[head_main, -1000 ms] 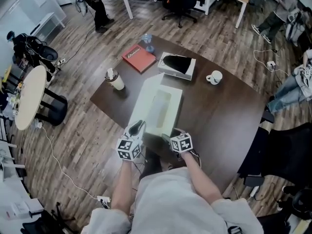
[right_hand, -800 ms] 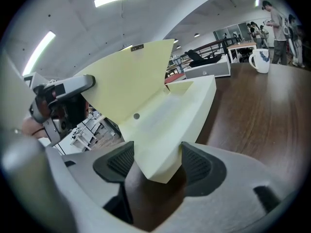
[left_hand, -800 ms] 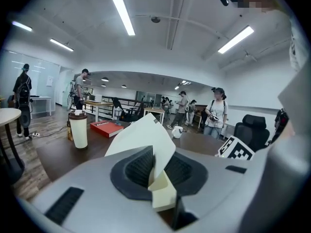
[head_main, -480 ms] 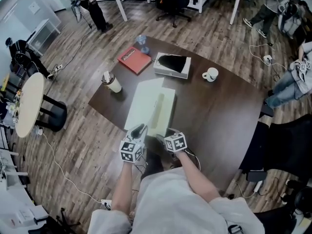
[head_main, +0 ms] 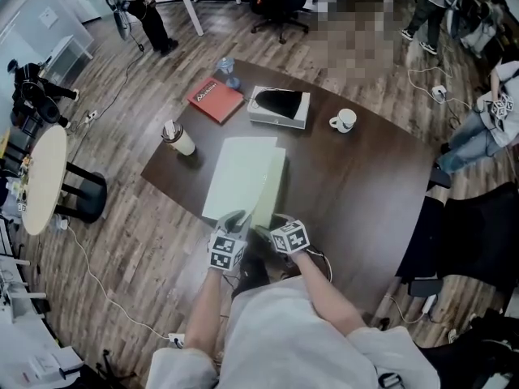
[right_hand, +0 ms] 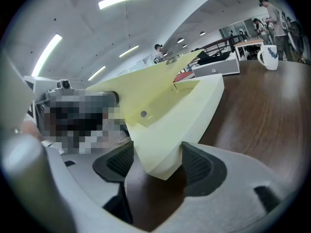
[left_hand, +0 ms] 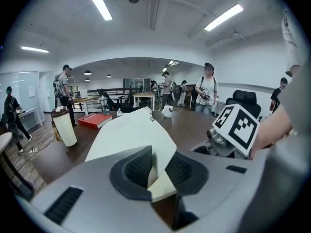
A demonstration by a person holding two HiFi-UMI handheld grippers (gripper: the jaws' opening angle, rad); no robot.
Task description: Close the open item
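A pale yellow-green box lies on the dark table (head_main: 365, 193), in front of me. Its hinged lid (head_main: 239, 177) is lowered over the base (head_main: 273, 186), leaving a narrow wedge open on the right side. My left gripper (head_main: 234, 221) has the lid's thin near edge (left_hand: 131, 135) between its pads; its own view shows the pads (left_hand: 138, 168) against that edge while the jaws (left_hand: 156, 169) are opening slightly. My right gripper (head_main: 266, 232) stands wide and is shut on the base's near corner (right_hand: 189, 106), with the lid (right_hand: 155, 76) slanting above it.
Beyond the box stand a lidded paper cup (head_main: 178, 138), a red book (head_main: 215, 100), a white box with a dark inside (head_main: 278, 106) and a white mug (head_main: 344, 121). A black chair (head_main: 470, 241) is at the right. People and desks are farther off.
The lid has swung down from half open to nearly flat over the base, hiding the inside. Both grippers have stayed at the box's near end.
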